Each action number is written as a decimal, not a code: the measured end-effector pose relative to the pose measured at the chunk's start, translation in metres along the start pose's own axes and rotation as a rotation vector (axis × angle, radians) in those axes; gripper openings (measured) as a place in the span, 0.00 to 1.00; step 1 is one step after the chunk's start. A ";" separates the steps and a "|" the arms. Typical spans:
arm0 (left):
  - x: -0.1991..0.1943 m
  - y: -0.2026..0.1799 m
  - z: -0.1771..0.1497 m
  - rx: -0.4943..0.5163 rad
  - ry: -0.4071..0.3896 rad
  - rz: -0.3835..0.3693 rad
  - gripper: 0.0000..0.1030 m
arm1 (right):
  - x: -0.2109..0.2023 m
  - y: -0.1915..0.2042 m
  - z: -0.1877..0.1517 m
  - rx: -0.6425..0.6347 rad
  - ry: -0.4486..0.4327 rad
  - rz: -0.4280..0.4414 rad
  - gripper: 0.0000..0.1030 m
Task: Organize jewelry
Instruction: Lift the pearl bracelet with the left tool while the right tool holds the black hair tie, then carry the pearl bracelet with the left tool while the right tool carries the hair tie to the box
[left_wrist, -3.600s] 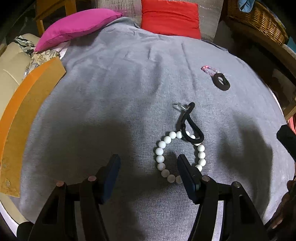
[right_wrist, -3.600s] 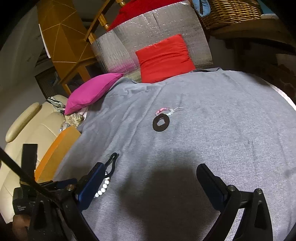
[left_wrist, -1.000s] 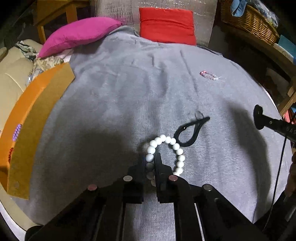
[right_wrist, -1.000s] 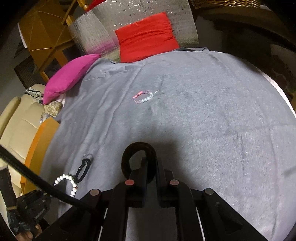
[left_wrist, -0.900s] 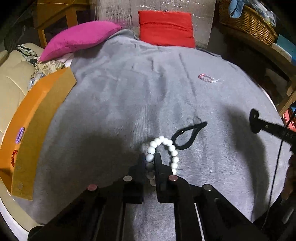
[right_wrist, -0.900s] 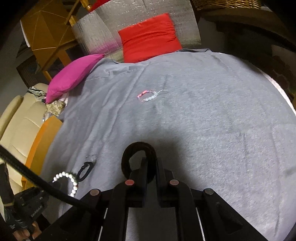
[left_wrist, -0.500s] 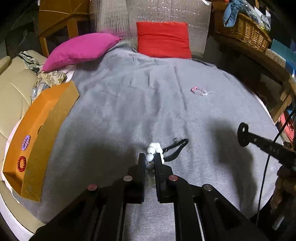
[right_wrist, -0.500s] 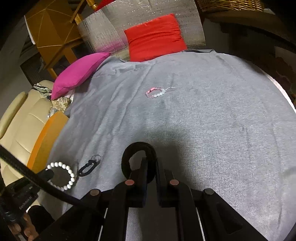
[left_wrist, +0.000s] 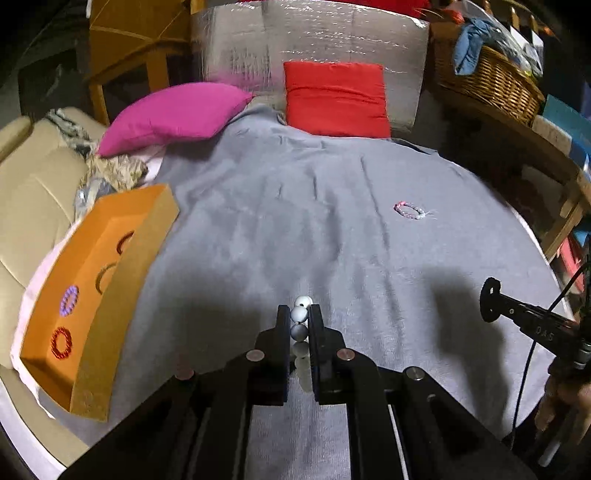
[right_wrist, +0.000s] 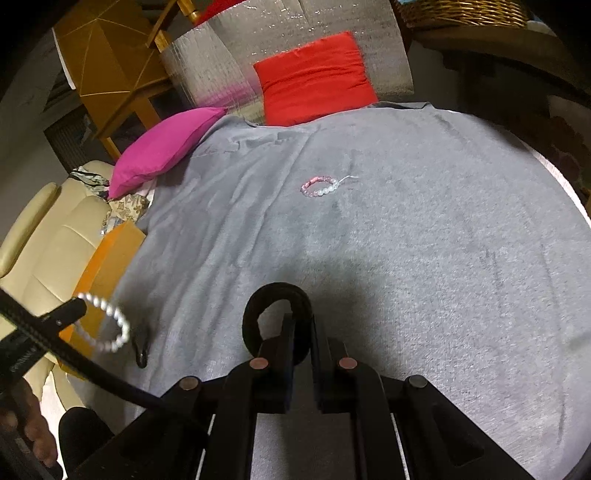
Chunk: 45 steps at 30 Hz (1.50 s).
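My left gripper (left_wrist: 299, 314) is shut on a white bead bracelet (left_wrist: 300, 325), held above the grey cloth; the bracelet also shows hanging from it in the right wrist view (right_wrist: 110, 328). My right gripper (right_wrist: 300, 321) is shut on a black ring bangle (right_wrist: 275, 295), lifted off the cloth; it shows at right in the left wrist view (left_wrist: 490, 304). A pink bead bracelet (left_wrist: 410, 210) (right_wrist: 320, 186) lies on the cloth further back. An orange tray (left_wrist: 110, 258) at left holds a purple (left_wrist: 69, 295) and a red (left_wrist: 61, 342) bracelet. A black clip (right_wrist: 142, 343) lies on the cloth.
The grey cloth (left_wrist: 295, 221) covers a round surface. A pink cushion (left_wrist: 173, 112) and a red cushion (left_wrist: 334, 98) lie at the back. A beige seat (right_wrist: 48, 236) is at left, a wicker basket (left_wrist: 484, 81) at back right.
My left gripper shut on the white bead bracelet and lifted it off the cloth, leaving the black clip behind. My right gripper took the black bangle and holds it raised.
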<state>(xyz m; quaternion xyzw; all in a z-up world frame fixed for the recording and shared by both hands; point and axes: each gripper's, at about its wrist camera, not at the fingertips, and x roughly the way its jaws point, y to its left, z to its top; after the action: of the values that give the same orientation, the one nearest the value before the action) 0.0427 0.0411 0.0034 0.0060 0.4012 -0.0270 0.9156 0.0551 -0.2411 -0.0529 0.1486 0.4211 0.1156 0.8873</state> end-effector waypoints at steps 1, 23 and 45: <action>-0.004 0.003 0.002 0.003 -0.017 0.010 0.09 | 0.000 0.000 0.000 -0.002 -0.001 0.001 0.08; -0.019 -0.001 0.065 -0.005 -0.056 -0.238 0.09 | 0.002 -0.007 -0.001 0.035 -0.020 0.040 0.08; 0.069 -0.002 0.033 0.026 0.092 -0.078 0.09 | 0.000 0.012 0.009 -0.004 -0.036 0.067 0.08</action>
<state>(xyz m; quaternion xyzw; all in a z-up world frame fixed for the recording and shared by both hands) 0.1138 0.0351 -0.0248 0.0034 0.4426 -0.0676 0.8942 0.0608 -0.2314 -0.0429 0.1628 0.3998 0.1434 0.8906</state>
